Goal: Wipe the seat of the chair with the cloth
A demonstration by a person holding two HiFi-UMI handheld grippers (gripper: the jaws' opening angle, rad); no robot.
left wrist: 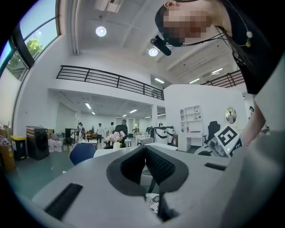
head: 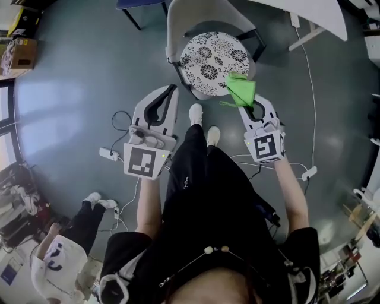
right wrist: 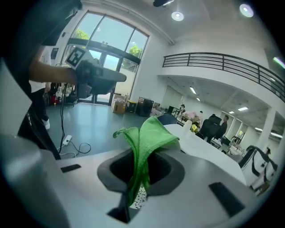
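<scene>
The chair's round seat [head: 208, 59], white with a black flower pattern, stands in front of me under its white backrest [head: 202, 12]. A green cloth [head: 240, 89] hangs over the seat's near right edge, and my right gripper [head: 249, 104] is shut on it. In the right gripper view the cloth [right wrist: 149, 136] sticks up out of the right gripper [right wrist: 142, 156], with a bit of the seat [right wrist: 139, 198] below. My left gripper [head: 174, 89] is held left of the seat's near edge, shut with nothing in it. In the left gripper view the left gripper [left wrist: 146, 153] shows its jaws together.
My shoes [head: 202, 119] stand just before the chair. Cables and power strips [head: 110, 154] lie on the grey floor at both sides. A white table [head: 314, 15] is at the far right, a blue chair [head: 139, 6] behind. Another person [head: 65, 237] is at lower left.
</scene>
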